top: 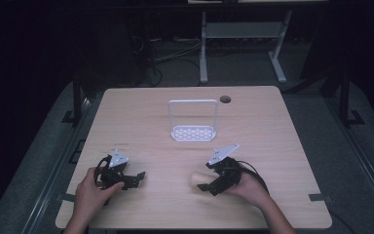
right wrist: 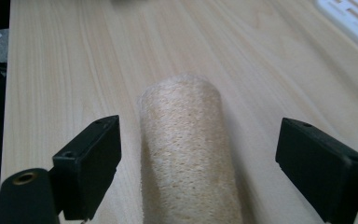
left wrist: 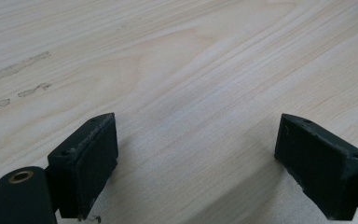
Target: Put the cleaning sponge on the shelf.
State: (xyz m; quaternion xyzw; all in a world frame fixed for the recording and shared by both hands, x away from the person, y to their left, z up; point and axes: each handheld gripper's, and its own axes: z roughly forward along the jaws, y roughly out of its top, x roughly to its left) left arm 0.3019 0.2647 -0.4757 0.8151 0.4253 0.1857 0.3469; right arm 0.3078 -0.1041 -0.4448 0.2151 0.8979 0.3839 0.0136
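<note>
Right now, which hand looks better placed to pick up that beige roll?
The right. Its gripper has open jaws on either side of the beige roll. The left gripper, also open, faces bare table.

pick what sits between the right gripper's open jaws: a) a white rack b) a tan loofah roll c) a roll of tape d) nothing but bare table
b: in the right gripper view the tan loofah roll lies lengthwise on the table between the right gripper and its spread jaws, with gaps on both sides, so it is not gripped.
</note>
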